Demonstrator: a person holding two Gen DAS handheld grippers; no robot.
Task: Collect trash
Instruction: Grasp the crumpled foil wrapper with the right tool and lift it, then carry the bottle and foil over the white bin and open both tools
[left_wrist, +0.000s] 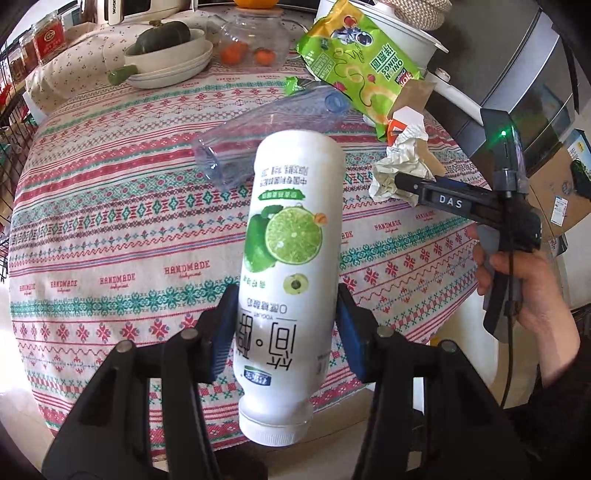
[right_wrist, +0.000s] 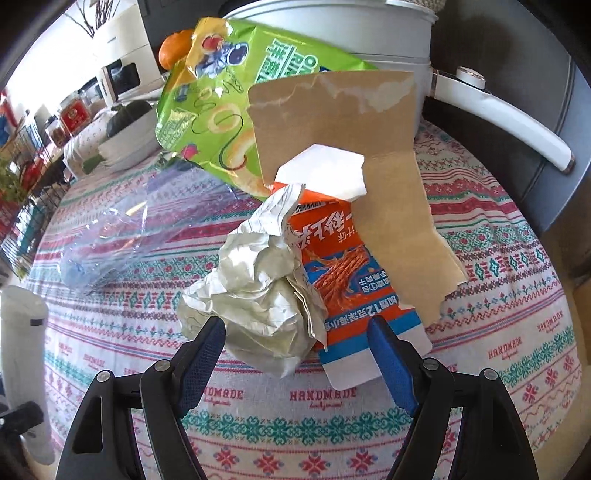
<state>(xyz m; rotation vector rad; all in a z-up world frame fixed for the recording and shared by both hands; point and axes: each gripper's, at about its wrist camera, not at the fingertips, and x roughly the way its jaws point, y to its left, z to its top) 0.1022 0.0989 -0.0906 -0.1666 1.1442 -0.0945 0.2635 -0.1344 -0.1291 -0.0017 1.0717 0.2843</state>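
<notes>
My left gripper (left_wrist: 284, 314) is shut on a white lime yogurt bottle (left_wrist: 291, 236), held cap-down above the table; the bottle also shows at the left edge of the right wrist view (right_wrist: 22, 354). My right gripper (right_wrist: 295, 339) is open, its blue pads on either side of a crumpled paper ball (right_wrist: 258, 295), which also shows in the left wrist view (left_wrist: 399, 170). Behind the ball lie an orange snack box (right_wrist: 340, 273) with a torn brown cardboard flap (right_wrist: 388, 177), a green onion-ring bag (right_wrist: 221, 114) and a clear plastic bottle (right_wrist: 122, 243) on its side.
The round table has a patterned cloth (left_wrist: 110, 229). At the back stand stacked white bowls with a green squash (left_wrist: 166, 48), a clear container with oranges (left_wrist: 251, 40) and a white pot with a long handle (right_wrist: 498, 114). Jars (left_wrist: 44, 37) line the far left.
</notes>
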